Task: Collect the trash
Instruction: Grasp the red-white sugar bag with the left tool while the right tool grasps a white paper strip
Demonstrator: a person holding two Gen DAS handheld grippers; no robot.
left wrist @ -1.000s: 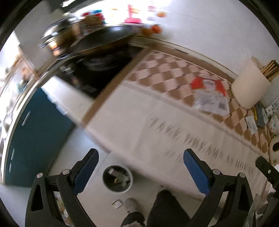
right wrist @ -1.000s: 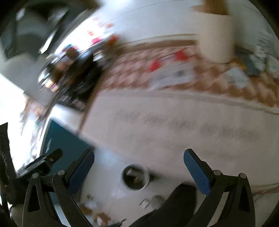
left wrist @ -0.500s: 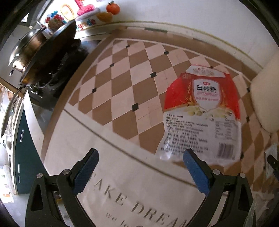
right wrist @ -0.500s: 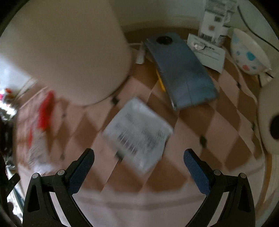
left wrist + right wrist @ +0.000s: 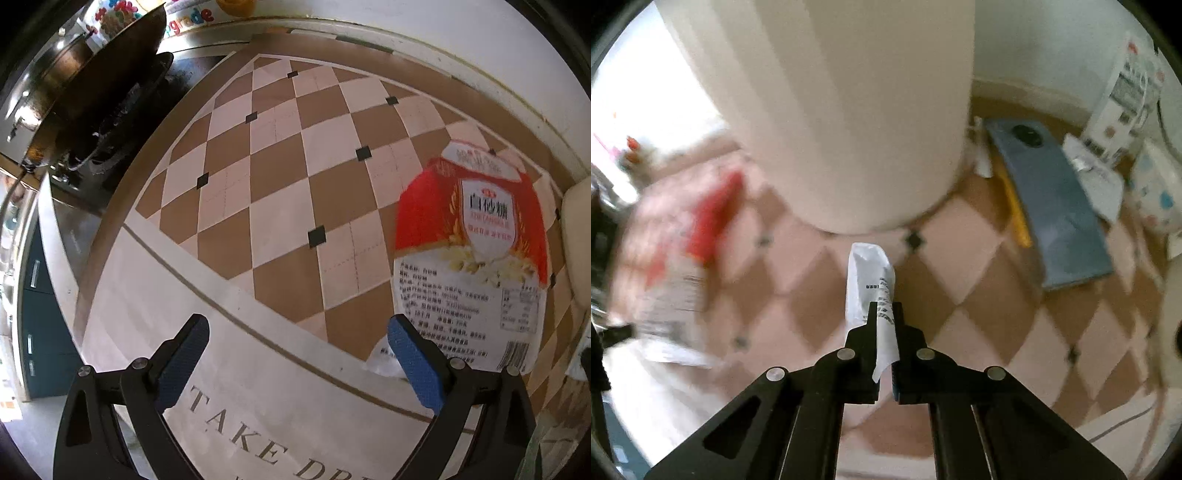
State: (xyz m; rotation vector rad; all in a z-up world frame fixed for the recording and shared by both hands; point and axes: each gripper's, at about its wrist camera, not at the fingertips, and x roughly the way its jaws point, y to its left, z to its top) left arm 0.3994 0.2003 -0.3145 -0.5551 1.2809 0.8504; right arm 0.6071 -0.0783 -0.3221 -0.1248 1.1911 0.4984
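The right gripper (image 5: pixel 884 314) was clamped on a white wrapper (image 5: pixel 870 284) at frame centre, below a cream canister (image 5: pixel 831 110). Lifting it straight up looked wisest. The left gripper (image 5: pixel 299 354) hung with jaws apart, the sugar bag (image 5: pixel 469 258) lower right on a checked mat (image 5: pixel 277 184) beside a stove (image 5: pixel 110 122).

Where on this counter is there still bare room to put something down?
The checkered mat lies bare between the stove and the red sugar bag, as does the lettered strip in front. It gets crowded around the cream canister: a blue phone, papers and a carton.
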